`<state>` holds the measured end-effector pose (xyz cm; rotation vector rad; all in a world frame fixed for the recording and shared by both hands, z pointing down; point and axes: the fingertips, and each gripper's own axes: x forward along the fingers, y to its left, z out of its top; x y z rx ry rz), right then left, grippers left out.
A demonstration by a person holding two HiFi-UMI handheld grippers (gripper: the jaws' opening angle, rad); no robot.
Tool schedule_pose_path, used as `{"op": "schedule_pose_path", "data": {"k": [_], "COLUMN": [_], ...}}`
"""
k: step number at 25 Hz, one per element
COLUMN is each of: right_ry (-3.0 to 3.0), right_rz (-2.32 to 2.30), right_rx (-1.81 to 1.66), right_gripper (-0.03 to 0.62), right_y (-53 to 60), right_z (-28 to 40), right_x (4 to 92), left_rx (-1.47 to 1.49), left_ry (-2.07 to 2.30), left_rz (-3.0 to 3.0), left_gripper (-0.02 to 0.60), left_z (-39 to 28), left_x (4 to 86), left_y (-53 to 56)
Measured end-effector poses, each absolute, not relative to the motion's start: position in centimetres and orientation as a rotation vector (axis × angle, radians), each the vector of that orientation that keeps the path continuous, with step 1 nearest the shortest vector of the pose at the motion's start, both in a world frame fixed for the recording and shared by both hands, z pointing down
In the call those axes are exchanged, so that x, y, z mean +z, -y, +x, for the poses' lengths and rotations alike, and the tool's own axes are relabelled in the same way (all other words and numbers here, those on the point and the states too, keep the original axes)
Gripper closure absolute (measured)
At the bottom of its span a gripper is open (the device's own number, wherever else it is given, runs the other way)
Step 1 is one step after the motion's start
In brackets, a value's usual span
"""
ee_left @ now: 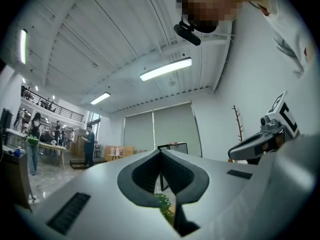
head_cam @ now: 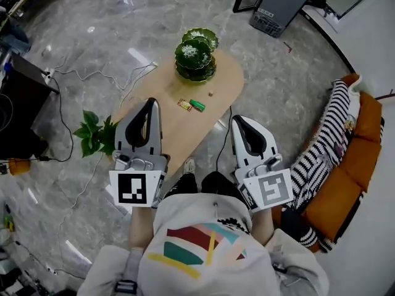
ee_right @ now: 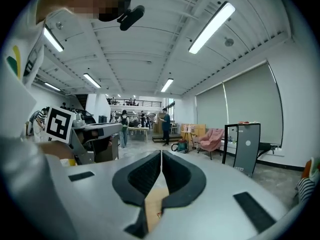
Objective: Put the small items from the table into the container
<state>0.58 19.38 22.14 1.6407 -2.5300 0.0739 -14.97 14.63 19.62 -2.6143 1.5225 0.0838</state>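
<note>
An oval wooden table (head_cam: 162, 126) stands ahead of me. At its far end sits a stack of green leaf-shaped bowls (head_cam: 195, 55). Near the middle lie a green stick-like item (head_cam: 197, 105), a yellow-and-red packet (head_cam: 184, 105) and a tiny pale piece (head_cam: 210, 94). My left gripper (head_cam: 152, 102) hovers over the table's near left part, shut and empty. My right gripper (head_cam: 236, 119) hangs by the table's near right edge, also shut with nothing in it. In the left gripper view the jaws (ee_left: 161, 153) meet at the tip, and the same holds in the right gripper view (ee_right: 161, 153).
A potted plant (head_cam: 94, 133) stands on the floor at the table's left. Cables (head_cam: 92, 74) run across the marble floor. An orange sofa (head_cam: 345, 184) with a striped cushion (head_cam: 324, 143) lies to the right. A dark cabinet (head_cam: 18, 106) is at far left, a grey unit (head_cam: 281, 5) beyond the table.
</note>
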Motion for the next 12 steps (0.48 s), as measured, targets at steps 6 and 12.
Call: {"op": "schedule_pose_path", "data": {"k": [6,12], "right_ry": [2.499,2.546], "right_rz": [1.684,1.676], "right_rx": [0.18,0.226], "right_gripper": [0.582,0.582], "right_y": [-15.4,-10.1], "right_z": [3.0,6.6], "right_x": [23.6,23.4], "left_rx": [0.071,0.024], "left_ry": [-1.524,-1.542], "left_rz": [-2.665,-2.624], "left_gripper": [0.572,0.572], "left_z": [-13.5,-10.1], "left_x": [21.0,20.0], "left_y": [-9.7,-4.9]}}
